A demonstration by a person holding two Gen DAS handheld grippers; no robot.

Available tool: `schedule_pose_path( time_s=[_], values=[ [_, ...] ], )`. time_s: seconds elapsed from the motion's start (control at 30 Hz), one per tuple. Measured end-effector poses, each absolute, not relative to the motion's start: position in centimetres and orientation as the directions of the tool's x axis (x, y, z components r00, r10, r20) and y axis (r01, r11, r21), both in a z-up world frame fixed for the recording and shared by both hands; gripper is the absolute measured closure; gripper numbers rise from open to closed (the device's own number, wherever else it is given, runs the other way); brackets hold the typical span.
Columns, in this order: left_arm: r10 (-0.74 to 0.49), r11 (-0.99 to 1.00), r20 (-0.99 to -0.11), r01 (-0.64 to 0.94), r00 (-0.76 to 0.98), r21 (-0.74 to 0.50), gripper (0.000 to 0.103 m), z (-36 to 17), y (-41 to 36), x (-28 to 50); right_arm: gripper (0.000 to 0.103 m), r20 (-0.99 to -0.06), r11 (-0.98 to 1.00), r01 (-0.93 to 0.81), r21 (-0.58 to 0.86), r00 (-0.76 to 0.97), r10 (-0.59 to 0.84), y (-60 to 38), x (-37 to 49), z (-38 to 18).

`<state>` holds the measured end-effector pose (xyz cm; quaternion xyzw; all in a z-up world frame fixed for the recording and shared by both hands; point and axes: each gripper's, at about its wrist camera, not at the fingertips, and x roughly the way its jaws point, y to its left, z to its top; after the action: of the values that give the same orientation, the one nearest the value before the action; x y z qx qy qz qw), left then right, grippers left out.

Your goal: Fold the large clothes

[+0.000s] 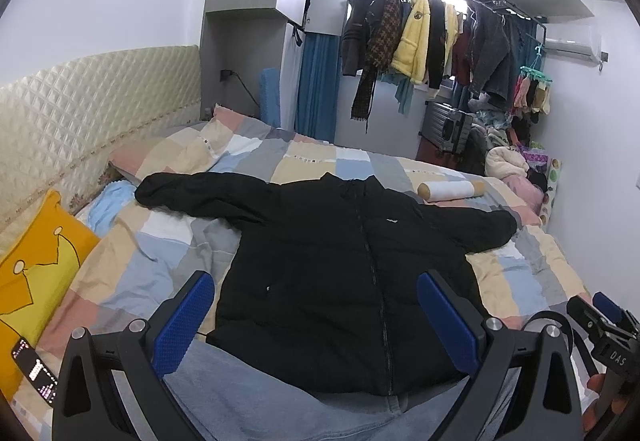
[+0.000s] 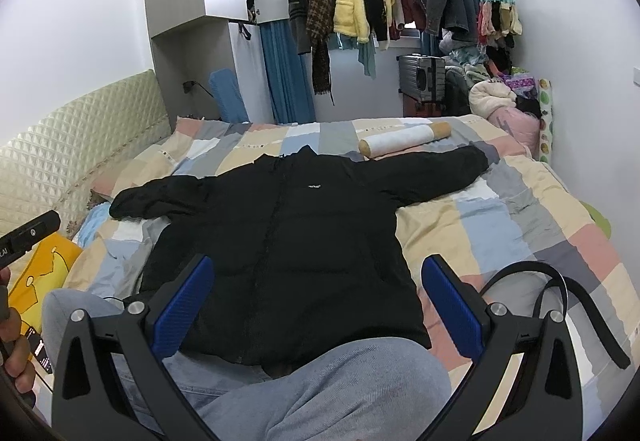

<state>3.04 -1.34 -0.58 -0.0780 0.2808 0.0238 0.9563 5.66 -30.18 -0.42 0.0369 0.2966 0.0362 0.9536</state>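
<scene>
A black zip jacket [image 1: 340, 273] lies flat, front up, on the patchwork bedspread [image 1: 132, 281], both sleeves spread out to the sides. It also shows in the right wrist view [image 2: 296, 241]. My left gripper [image 1: 316, 317] is open and empty, held above the jacket's hem. My right gripper [image 2: 318, 297] is open and empty, also above the hem. The person's knees in grey trousers [image 2: 328, 389] cover the hem's near edge. The right gripper shows at the right edge of the left wrist view [image 1: 604, 325].
A white roll with tan ends [image 2: 404, 139] lies by the far sleeve. A yellow pillow [image 1: 36, 273] and a phone [image 1: 36, 371] sit at the left. A black strap [image 2: 576, 301] lies at the right. Hanging clothes [image 2: 380, 1], a suitcase [image 2: 424, 81] and a clothes pile stand beyond the bed.
</scene>
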Motion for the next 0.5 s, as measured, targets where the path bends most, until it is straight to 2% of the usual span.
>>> schedule_pose_path(
  time_s=[0.5],
  values=[
    [-0.002, 0.987, -0.546, -0.087, 0.838, -0.137, 0.001, -2.4, -1.3, 4.3, 0.0, -0.593, 0.997, -0.041, 0.07, 0.801, 0.075, -29.9, 6.7, -2.8]
  ],
)
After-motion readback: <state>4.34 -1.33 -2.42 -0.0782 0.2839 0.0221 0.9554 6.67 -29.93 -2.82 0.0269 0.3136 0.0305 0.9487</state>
